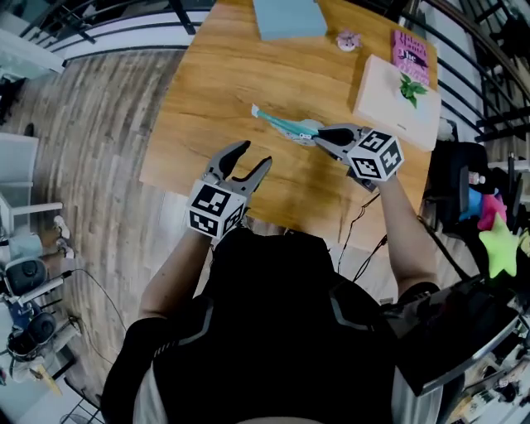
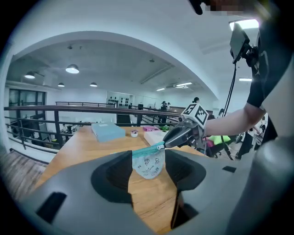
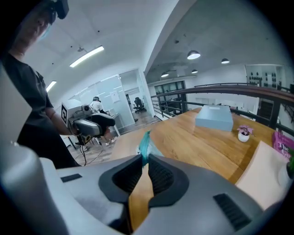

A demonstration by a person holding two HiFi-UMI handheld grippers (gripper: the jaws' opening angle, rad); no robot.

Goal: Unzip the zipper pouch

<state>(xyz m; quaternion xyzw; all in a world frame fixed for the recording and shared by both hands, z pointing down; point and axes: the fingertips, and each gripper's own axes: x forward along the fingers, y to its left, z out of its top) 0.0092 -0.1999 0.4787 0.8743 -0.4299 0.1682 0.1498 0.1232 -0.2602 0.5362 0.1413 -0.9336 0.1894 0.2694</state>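
1. Head view, lower left of centre: the left gripper (image 1: 257, 153) is over the near edge of the wooden bench (image 1: 207, 91). Its jaws are wide apart with nothing in them, well apart from the pouch.
2. Head view, centre: the zipper pouch (image 1: 286, 126) shows as a thin teal strip running up-left from the tips of the right gripper (image 1: 321, 134). From above I cannot tell whether it rests on the bench or hangs clear of it.
3. Head view, top and right: a blue box (image 1: 288, 16) is at the far bench edge. A small flowerpot (image 1: 348, 40) stands beside it, then a pink book (image 1: 411, 54) against a white box (image 1: 389, 103).
4. Left gripper view: this adds the pouch's face. A pale body with small drawings hangs below the teal zipper line. It shows through the gap between the spread jaws but lies beyond them, untouched. The right gripper reaches in from the right, its tips closed on the zipper's right end by the silver pull.
5. Right gripper view: this gripper's jaws are nearly together, clamped on the pouch's teal edge. The pouch is seen edge-on as a narrow strip rising from the jaw tips. The left gripper sits at mid left of the frame, apart from the pouch. The blue box and flowerpot stand on the bench at right.
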